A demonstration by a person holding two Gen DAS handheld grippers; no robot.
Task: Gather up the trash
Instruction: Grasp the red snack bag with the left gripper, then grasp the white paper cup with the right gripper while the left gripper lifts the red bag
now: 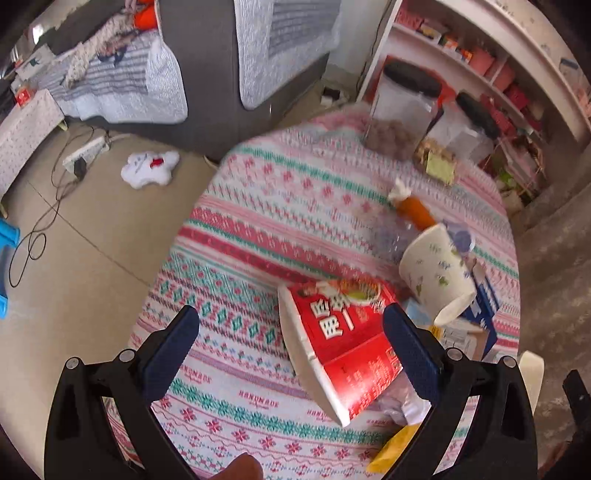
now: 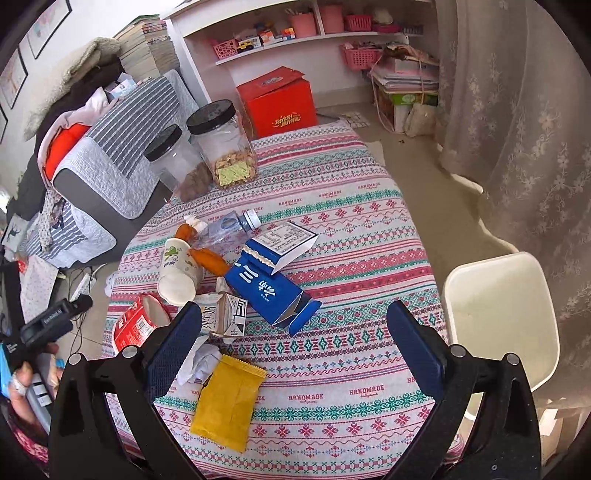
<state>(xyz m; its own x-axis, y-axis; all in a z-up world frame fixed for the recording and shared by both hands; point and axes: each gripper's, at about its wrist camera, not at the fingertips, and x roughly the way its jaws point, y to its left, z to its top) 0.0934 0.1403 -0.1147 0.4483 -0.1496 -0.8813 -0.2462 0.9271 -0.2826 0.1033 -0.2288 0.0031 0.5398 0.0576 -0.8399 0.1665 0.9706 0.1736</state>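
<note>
Trash lies on a round table with a patterned cloth. In the left wrist view, my left gripper is open, its right finger beside a tipped red noodle cup. A white paper cup and an orange wrapper lie beyond. In the right wrist view, my right gripper is open above the cloth. A yellow packet, crumpled paper, a small milk carton, a blue box, the paper cup, a clear plastic bottle and the red cup lie there.
Two black-lidded clear jars stand at the table's far edge. A white bin stands right of the table. A grey sofa, a red box and shelves lie beyond. Cables and a white toy lie on the floor.
</note>
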